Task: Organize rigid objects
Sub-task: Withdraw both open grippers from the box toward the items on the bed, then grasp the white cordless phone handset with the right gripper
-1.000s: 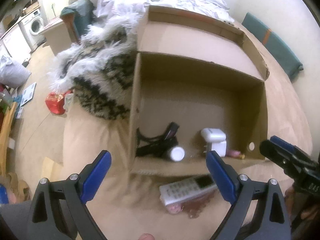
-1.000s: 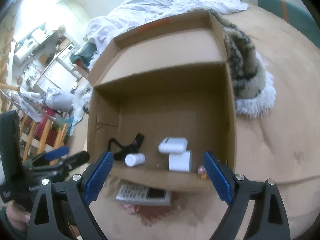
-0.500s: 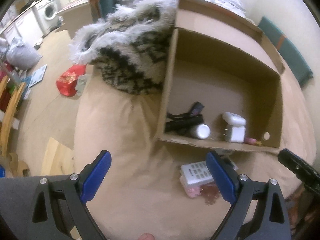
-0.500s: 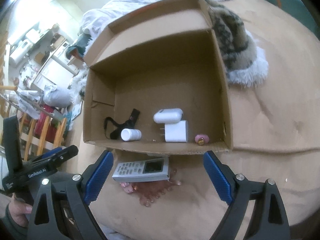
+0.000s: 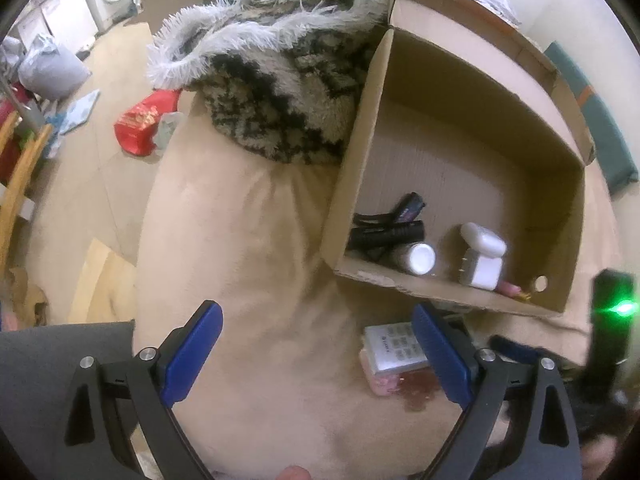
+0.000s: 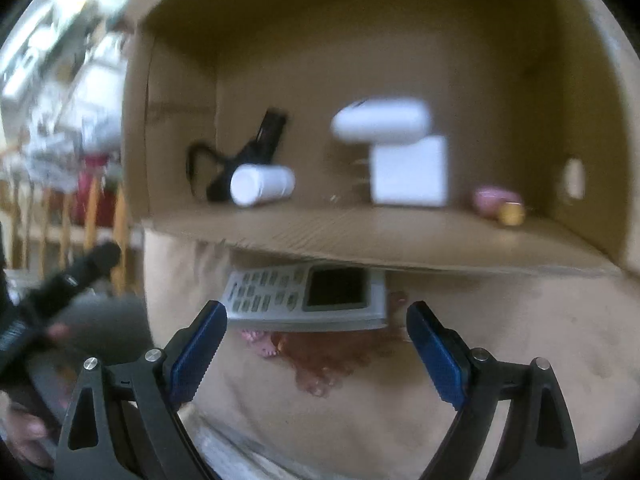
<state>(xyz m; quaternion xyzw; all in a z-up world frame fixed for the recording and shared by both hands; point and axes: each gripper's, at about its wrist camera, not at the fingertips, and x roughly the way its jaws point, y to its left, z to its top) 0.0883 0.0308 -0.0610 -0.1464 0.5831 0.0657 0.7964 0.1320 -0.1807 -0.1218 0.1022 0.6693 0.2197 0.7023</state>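
Hovering low, right gripper [image 6: 316, 344] jaws wide, facing remote [image 6: 308, 294].

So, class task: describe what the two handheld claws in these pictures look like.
Both match. The left claw and right claw each have two black open-framed arms with silver screw heads, tipped with blue pads that are ridged on the inner face. The right claw's black body carries a green light.

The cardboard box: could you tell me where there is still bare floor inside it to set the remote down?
The cardboard box is bare across its back, behind the items. A smaller gap lies between the white bottle and white charger. The front left corner is crowded by the black flashlight; a pink item sits front right.
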